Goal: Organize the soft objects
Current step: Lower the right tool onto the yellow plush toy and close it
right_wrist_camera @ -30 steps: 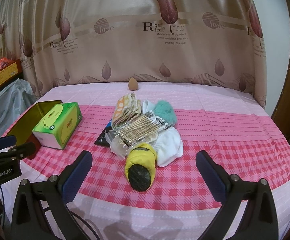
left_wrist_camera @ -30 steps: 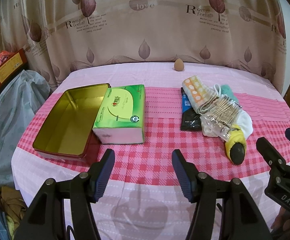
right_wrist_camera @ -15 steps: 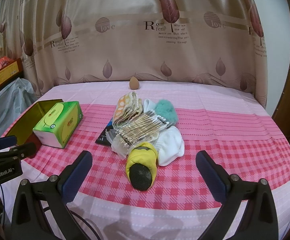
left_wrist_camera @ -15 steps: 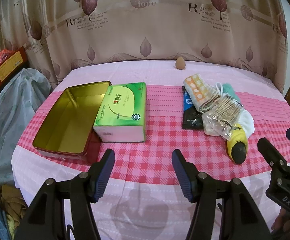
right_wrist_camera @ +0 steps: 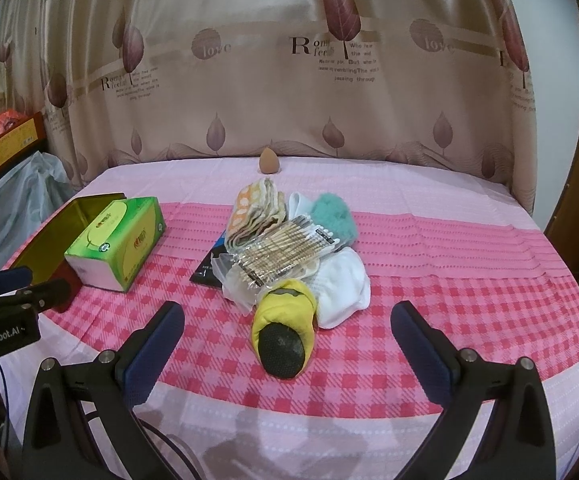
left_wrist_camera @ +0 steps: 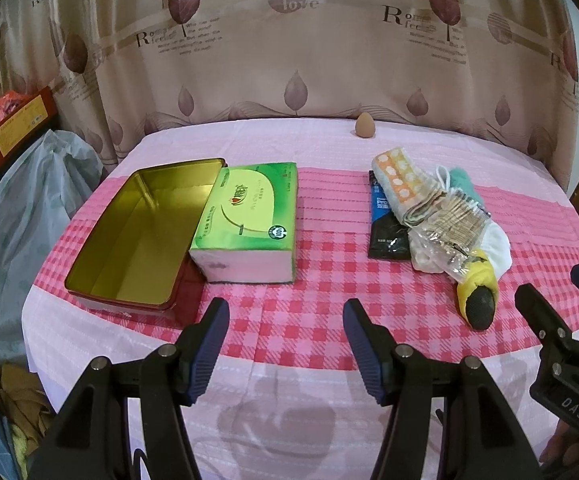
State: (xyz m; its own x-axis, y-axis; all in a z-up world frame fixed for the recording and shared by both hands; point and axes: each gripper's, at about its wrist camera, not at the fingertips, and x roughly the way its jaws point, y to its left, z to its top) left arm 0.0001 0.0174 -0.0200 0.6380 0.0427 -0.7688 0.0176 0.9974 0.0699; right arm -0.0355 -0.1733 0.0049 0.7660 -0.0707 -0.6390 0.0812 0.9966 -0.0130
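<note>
A pile of soft things lies on the pink checked tablecloth: a yellow and black sock (right_wrist_camera: 285, 330) (left_wrist_camera: 477, 300) at the front, a white sock (right_wrist_camera: 343, 286), a teal fluffy item (right_wrist_camera: 335, 216), a folded orange-dotted cloth (right_wrist_camera: 251, 210) (left_wrist_camera: 401, 176), a clear bag of cotton swabs (right_wrist_camera: 285, 250) (left_wrist_camera: 449, 228) and a black packet (left_wrist_camera: 385, 224). An open gold tin (left_wrist_camera: 133, 236) and a green tissue pack (left_wrist_camera: 249, 220) (right_wrist_camera: 117, 240) sit to the left. My left gripper (left_wrist_camera: 285, 330) is open and empty above the front of the table. My right gripper (right_wrist_camera: 285, 338) is open, its fingers either side of the sock, short of it.
A beige makeup sponge (left_wrist_camera: 364, 125) (right_wrist_camera: 267, 161) stands at the table's back edge by the curtain. A grey plastic-covered heap (left_wrist_camera: 17, 216) and an orange box (left_wrist_camera: 13, 124) are off the table's left side. The right gripper's body (left_wrist_camera: 561, 364) shows at the left view's right edge.
Both grippers have edged slightly forward towards the table; the objects lie where they were. Both jaws stay open.
</note>
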